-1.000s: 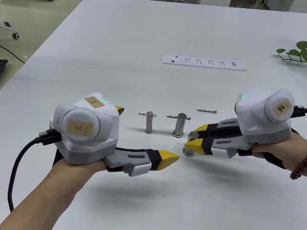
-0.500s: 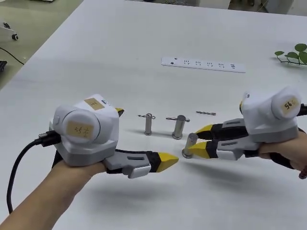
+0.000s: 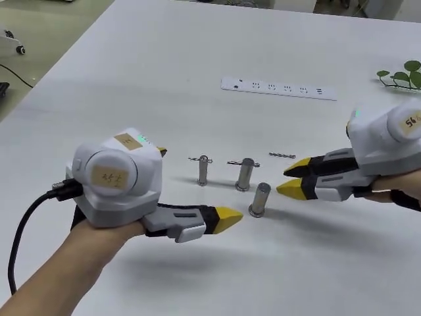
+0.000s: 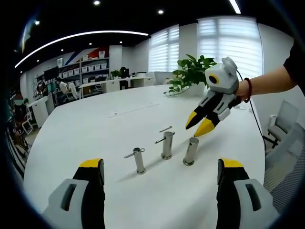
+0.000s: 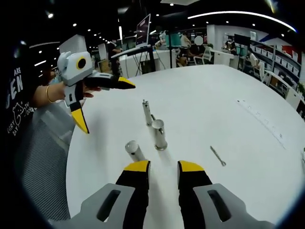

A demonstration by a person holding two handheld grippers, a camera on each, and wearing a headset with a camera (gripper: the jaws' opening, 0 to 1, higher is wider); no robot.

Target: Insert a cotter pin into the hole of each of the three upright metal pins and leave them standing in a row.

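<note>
The right gripper [image 5: 164, 167] is empty, its jaws a narrow gap apart, with the bare metal pin [image 5: 134, 150] upright just ahead-left of its tips and the loose cotter pin [image 5: 218, 156] lying ahead to the right. The left gripper [image 4: 160, 167] is spread wide, the row of pins [image 4: 166, 145] standing ahead between its jaws.

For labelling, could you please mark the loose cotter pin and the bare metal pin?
loose cotter pin [image 3: 282, 155]: head view, middle of its shaft.
bare metal pin [image 3: 260, 199]: head view, middle of its body.
</note>
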